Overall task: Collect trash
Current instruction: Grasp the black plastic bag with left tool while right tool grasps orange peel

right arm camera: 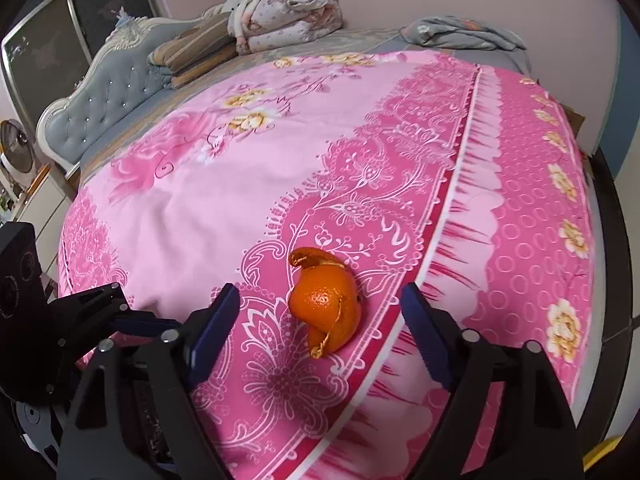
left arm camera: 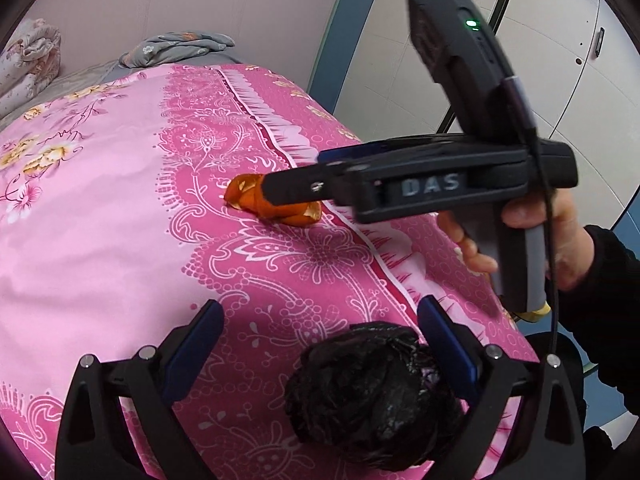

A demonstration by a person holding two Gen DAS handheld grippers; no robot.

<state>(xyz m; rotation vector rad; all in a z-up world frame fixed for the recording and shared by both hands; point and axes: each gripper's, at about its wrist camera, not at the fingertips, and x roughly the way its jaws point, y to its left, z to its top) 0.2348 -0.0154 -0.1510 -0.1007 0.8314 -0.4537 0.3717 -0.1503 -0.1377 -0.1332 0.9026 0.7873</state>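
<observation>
Over the pink floral bedspread [right arm camera: 248, 184] my right gripper [right arm camera: 320, 312] tilts downward, jaws apart on either side of the orange peel [right arm camera: 326, 308] without touching it. From the left wrist view, my hand [left arm camera: 532, 236] grips its handle, and "DAS" reads along the body. My left gripper [left arm camera: 320, 344] also stands unclenched, a crumpled black bag [left arm camera: 372, 396] between its fingers, close against one pad; only that view shows the bag.

Open bedspread [right arm camera: 224, 208] around orange peel [right arm camera: 326, 304]
</observation>
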